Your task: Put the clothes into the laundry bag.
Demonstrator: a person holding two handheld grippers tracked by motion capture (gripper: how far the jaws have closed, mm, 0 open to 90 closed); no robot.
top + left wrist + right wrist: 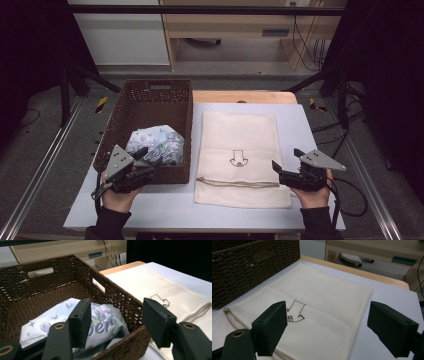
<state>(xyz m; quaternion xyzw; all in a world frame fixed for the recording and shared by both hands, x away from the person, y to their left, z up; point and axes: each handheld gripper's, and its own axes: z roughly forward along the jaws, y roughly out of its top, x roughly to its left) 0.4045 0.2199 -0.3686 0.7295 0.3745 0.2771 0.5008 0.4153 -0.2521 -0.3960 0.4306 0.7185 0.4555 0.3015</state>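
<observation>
The white table [310, 125] carries a brown wicker basket [116, 125] at ten o'clock, holding a crumpled floral cloth [155, 142], perhaps a garment. Beside it lies a cream mesh bag [240, 135]. My left gripper [145, 159] and right gripper [285, 159] hover spread, empty.

A white-topped bench [310, 130] with a wooden far edge stands on grey floor [45, 145] — beyond it, a pale wooden cabinet [240, 25] and dangling black cables [307, 45], dark curtains at both sides.
</observation>
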